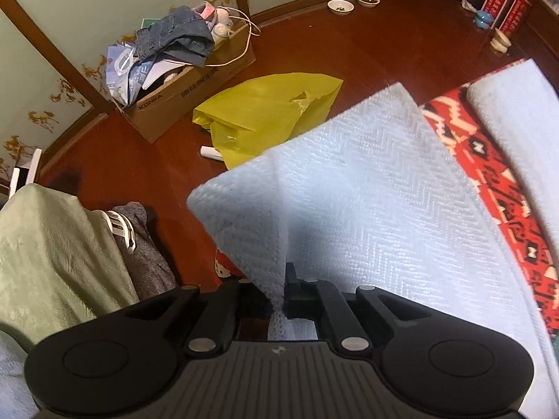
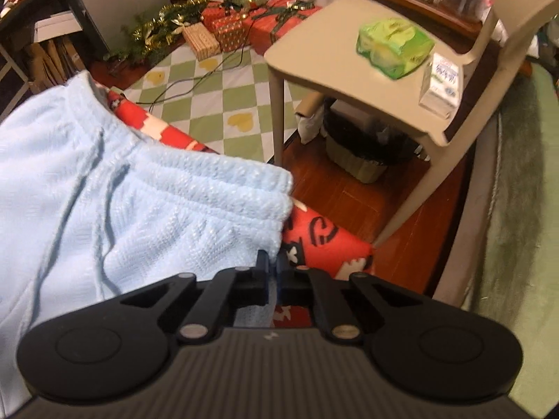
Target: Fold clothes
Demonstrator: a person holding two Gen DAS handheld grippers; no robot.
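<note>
The left gripper (image 1: 279, 300) points steeply down with its jaws pressed together on a fold of the light blue knit garment (image 1: 367, 188), which rises from the pinch in a peaked sheet above the red patterned blanket (image 1: 489, 167). Another stretch of the same blue cloth lies flat on the blanket farther off. Beyond it, on the dark wooden floor (image 1: 314, 52), sit a yellow plastic bag (image 1: 265, 111), a cardboard box (image 1: 188, 94) heaped with jeans and papers, and two small dishes (image 1: 340, 7) near the wall.

The right gripper (image 2: 273, 272) also points down, its jaws closed on the edge of the garment's ribbed waistband (image 2: 223, 188) (the drawstring (image 2: 101, 174) trails across the cloth to the left). That corner sits right at the edge of the blanket (image 2: 325, 241), which shows beneath and beside it. Just past the blanket stands a beige plastic chair (image 2: 349, 52) holding a green packet (image 2: 394, 45) and a small carton (image 2: 442, 83), with a dark bin (image 2: 363, 150) under the seat. Wrapped gift boxes (image 2: 230, 31) and tinsel line the far edge of a green checked mat (image 2: 223, 94).
</note>
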